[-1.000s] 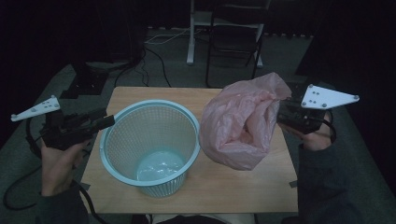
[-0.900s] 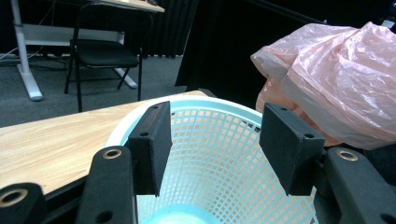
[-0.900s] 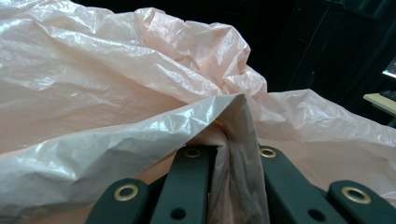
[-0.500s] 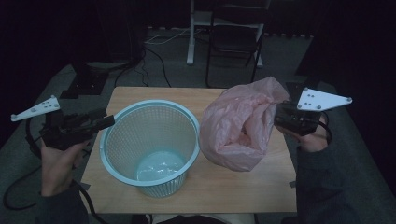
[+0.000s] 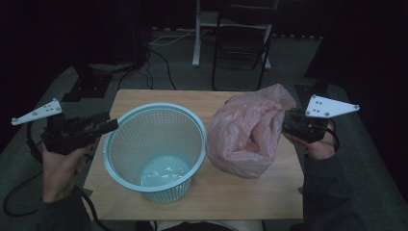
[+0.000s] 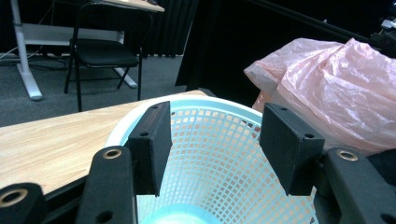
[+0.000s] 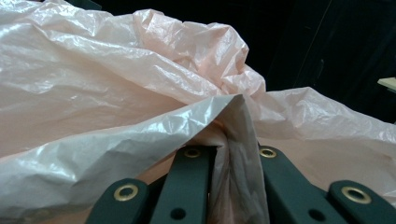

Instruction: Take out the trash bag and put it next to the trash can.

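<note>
Surface [image 5: 250,192]: light wood-grain top, rectangular, centre of the high view on a dark floor. Two items on it. Pale blue mesh basket [image 5: 156,144], upright, left of centre, reaching the surface's left edge. Pink plastic bag [image 5: 248,139], crumpled, mouth open, right of centre, just beside the basket. Bare wood along the lower edge.

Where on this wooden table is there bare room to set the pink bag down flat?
Bare wood runs along the near edge of the wooden table, in front of the crumpled pink plastic bag, and in a strip along the far edge behind the light-blue mesh plastic basket. The middle is crowded: basket and bag sit nearly touching. The left edge holds the open left claw.
</note>
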`<state>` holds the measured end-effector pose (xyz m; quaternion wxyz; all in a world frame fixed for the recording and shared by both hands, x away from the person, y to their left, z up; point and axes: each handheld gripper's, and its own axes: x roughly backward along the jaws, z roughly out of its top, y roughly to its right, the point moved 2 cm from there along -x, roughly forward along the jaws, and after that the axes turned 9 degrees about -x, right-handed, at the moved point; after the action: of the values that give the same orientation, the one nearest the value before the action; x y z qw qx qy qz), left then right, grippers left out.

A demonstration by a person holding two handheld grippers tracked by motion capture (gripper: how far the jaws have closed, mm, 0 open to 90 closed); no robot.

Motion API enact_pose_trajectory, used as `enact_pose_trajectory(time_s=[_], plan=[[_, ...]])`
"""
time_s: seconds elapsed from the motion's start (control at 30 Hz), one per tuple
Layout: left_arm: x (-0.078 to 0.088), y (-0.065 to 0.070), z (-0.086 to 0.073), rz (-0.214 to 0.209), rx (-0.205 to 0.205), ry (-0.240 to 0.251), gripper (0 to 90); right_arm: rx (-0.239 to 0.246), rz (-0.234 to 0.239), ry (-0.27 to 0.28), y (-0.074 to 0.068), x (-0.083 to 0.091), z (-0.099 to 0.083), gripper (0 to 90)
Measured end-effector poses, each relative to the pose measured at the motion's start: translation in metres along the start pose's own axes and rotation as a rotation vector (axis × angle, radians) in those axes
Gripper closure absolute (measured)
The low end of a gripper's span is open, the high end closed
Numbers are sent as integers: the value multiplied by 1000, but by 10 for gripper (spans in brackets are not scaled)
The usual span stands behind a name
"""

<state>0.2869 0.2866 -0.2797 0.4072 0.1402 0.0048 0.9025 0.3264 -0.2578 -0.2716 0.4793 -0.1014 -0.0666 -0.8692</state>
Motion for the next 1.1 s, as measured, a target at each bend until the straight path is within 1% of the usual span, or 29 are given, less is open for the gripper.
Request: enact_pose_trajectory(time_s=[0.3,0.7,0.83,0.9,1.0,1.1], plan=[[-1,0,0,0,0,-1,441,-15,7,-14,2,-4,-9,886],[-1,-1,0,-2,0,-5,441,-25,9,-25,3,-6,-16,886],[-1,-1,-1,-2,1,-5,441,-29,0,-19,6,-2,-17,886],[-2,-1,-1,-2,1,-5,440,-32,-14,-12,9,3,-17,886],[-2,-1,-1,-1,3,-6,441,-39,-21,-11,12,7,-20,886],[-2,0,-1,-3,-1,-6,440,-49,-25,-24,14,9,-25,886]])
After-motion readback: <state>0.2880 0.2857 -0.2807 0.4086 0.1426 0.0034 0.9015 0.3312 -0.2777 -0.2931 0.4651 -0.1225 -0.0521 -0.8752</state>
